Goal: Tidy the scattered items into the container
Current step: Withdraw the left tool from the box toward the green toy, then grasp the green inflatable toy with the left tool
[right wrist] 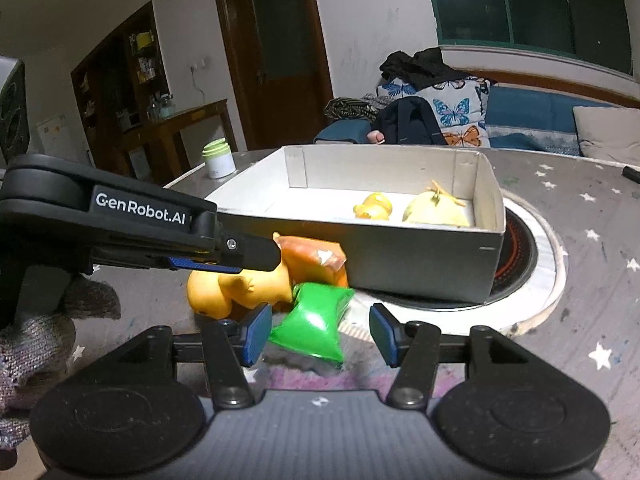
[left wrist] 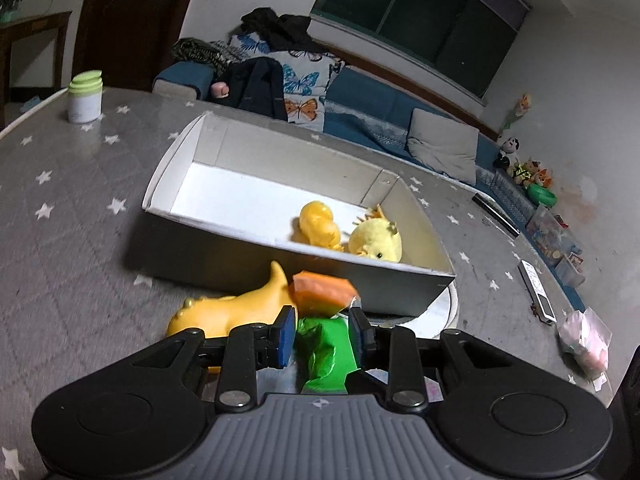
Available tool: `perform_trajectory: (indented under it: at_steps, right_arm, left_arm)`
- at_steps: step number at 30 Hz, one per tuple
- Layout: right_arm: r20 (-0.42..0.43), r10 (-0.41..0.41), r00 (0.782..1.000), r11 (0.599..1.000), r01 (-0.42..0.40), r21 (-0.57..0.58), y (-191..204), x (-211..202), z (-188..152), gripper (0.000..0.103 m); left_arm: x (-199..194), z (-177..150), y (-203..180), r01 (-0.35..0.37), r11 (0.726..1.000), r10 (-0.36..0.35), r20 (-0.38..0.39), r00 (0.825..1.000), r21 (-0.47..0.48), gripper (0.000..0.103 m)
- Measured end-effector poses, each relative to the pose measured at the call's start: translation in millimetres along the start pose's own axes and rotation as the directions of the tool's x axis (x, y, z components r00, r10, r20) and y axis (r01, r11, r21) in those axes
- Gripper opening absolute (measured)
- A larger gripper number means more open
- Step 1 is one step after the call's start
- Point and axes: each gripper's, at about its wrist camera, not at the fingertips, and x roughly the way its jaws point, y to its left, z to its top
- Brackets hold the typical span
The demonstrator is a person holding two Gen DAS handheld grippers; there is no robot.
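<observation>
Looking down the left gripper [left wrist: 322,332], its two blue pads sit close on either side of a crinkly green packet [left wrist: 326,354], and from this angle they seem to be pinching it. In the right wrist view that packet looks a bit blurred, and whether it's off the table I can't tell. The right gripper [right wrist: 318,334] is spread wide with nothing in it; the green packet lies between its pads, closer to the left one and not touched by the right one.

Just ahead of the left gripper's tips is an orange packet [left wrist: 324,290], and off to their left a yellow rubber dinosaur toy [left wrist: 232,308] lies on its side, its tail up against the orange packet. Both rest on the grey star-print tablecloth [left wrist: 80,200].

Right behind those is the white cardboard box [left wrist: 240,152], open at the top. Inside, toward its right end, sit a small yellow rubber duck [left wrist: 318,226] and a fuzzy yellow plush chick [left wrist: 376,242], side by side and touching.

Further out, far left of the left gripper, a white jar with a green lid [left wrist: 85,98] stands on the table. Off to the right there's a white remote [left wrist: 536,290] and a clear bag with pinkish stuff [left wrist: 586,344]. Beyond the table is a blue sofa [left wrist: 360,100] piled with butterfly pillows.
</observation>
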Motion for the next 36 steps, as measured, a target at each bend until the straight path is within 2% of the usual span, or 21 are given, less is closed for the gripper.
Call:
perform_trajectory:
  at_steps: [4,11,25,31,36]
  right_arm:
    - [-0.013,0.004,1.0,1.0,-0.004,-0.013,4,5,-1,0.062]
    - [-0.041,0.011,0.999,1.0,-0.012,-0.011,4,17,-2,0.063]
    - [-0.093,0.022,0.995,1.0,-0.02,0.016,0,37,-5,0.063]
    - [-0.106,0.026,0.994,1.0,-0.026,0.006,2,42,-7,0.061]
    - [-0.11,0.034,0.993,0.999,-0.032,0.012,2,43,-6,0.053]
  left_arm:
    - [2,-2,-2,0.004,1.0,-0.004,-0.02,1.0,0.019,0.033]
    - [10,-4,-9,0.02,0.999,-0.017,-0.055,0.998,0.044,0.033]
    - [28,-1,-7,0.049,0.999,-0.047,-0.117,0.992,0.014,0.035]
    - [39,0,-7,0.031,1.0,-0.03,-0.144,0.989,0.007,0.035]
    - [47,1,-6,0.024,1.0,-0.024,-0.167,0.986,0.002,0.035]
